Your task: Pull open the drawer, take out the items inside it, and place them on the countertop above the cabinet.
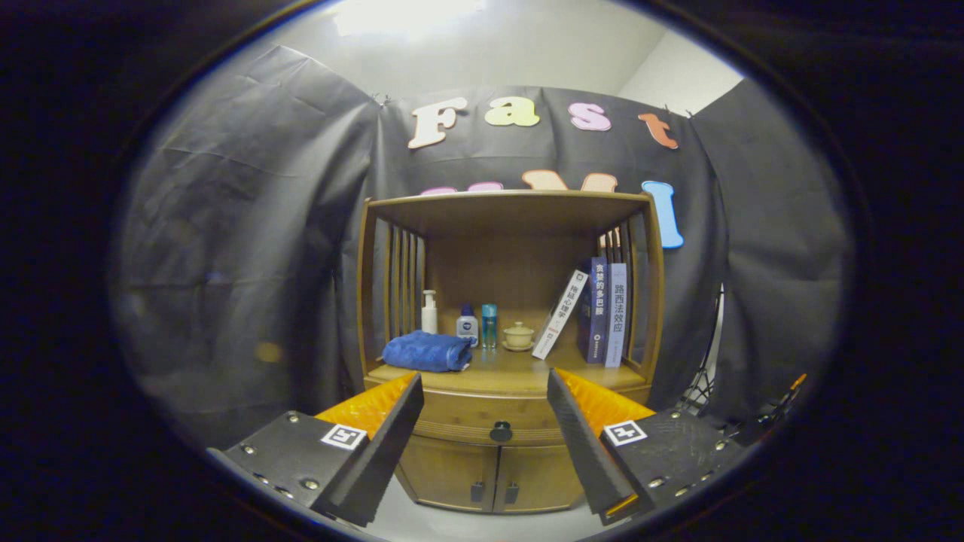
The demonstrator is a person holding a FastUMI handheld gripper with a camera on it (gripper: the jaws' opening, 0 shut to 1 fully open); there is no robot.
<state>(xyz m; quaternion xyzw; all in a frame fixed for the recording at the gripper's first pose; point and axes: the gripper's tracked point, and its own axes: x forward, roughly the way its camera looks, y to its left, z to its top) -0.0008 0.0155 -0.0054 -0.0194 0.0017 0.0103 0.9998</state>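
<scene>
Gripper [485, 391] spread wide, holding nothing; its two black fingers [384, 444] reach toward a wooden cabinet [655, 301] straight ahead at 12 o'clock, apart from it.

Countertop [512, 369], left to right: folded blue towel [426, 351] at about 11 o'clock from the fingertips, lying at the front left. Behind it a white pump bottle [429, 312], upright. Just right of that a small clear bottle with a blue cap [468, 325], then a slim teal bottle [489, 325], both upright. Next, a small tan lidded cup on a saucer [518, 336], near centre. At 1 o'clock a white book [559, 315] leans right against two upright books [604, 312] by the right slatted side.

Drawer [482, 418] sits shut under the countertop, its dark round knob [501, 431] between the fingers and beyond them. Contents hidden. Below, two small cabinet doors [493, 474], closed, at 6 o'clock from the knob.
</scene>
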